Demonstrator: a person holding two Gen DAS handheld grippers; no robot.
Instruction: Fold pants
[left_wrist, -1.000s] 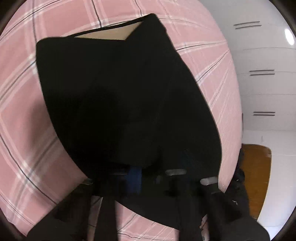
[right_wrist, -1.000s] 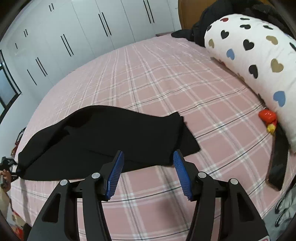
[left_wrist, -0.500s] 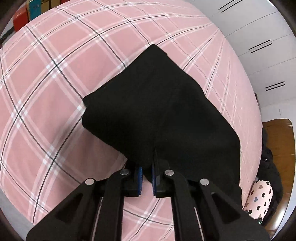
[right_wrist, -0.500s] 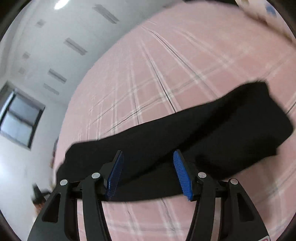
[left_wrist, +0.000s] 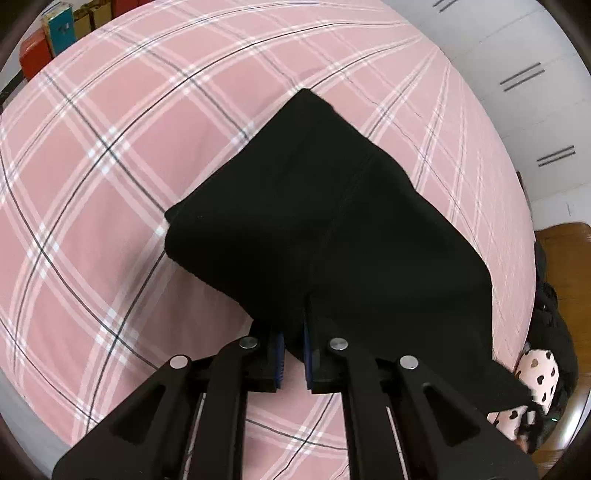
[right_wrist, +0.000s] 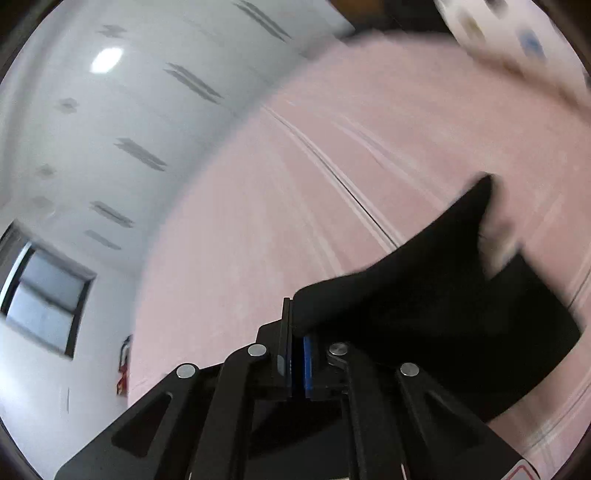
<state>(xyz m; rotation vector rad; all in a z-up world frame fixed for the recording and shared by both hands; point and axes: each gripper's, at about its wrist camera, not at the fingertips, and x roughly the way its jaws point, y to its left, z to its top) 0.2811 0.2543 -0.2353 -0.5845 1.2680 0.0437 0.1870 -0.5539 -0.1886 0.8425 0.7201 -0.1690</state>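
Observation:
The black pants (left_wrist: 332, 229) lie across the pink plaid bed (left_wrist: 110, 184). My left gripper (left_wrist: 293, 354) is shut on the near edge of the pants, with black cloth pinched between the blue pads. In the right wrist view, which is blurred by motion, my right gripper (right_wrist: 297, 354) is shut on another edge of the pants (right_wrist: 443, 295), and the cloth hangs off to the right over the bed (right_wrist: 258, 221).
A heart-print pillow (left_wrist: 532, 373) and dark clothes (left_wrist: 554, 317) lie at the bed's far right by a wooden headboard (left_wrist: 569, 258). Books and boxes (left_wrist: 48, 40) stand beyond the bed's upper left edge. White wardrobe doors (right_wrist: 129, 129) and a window (right_wrist: 44, 295) lie behind.
My right gripper has swung from open above the bed to shut on the pants' edge. My left gripper stays shut on the pants, which have been drawn out flatter.

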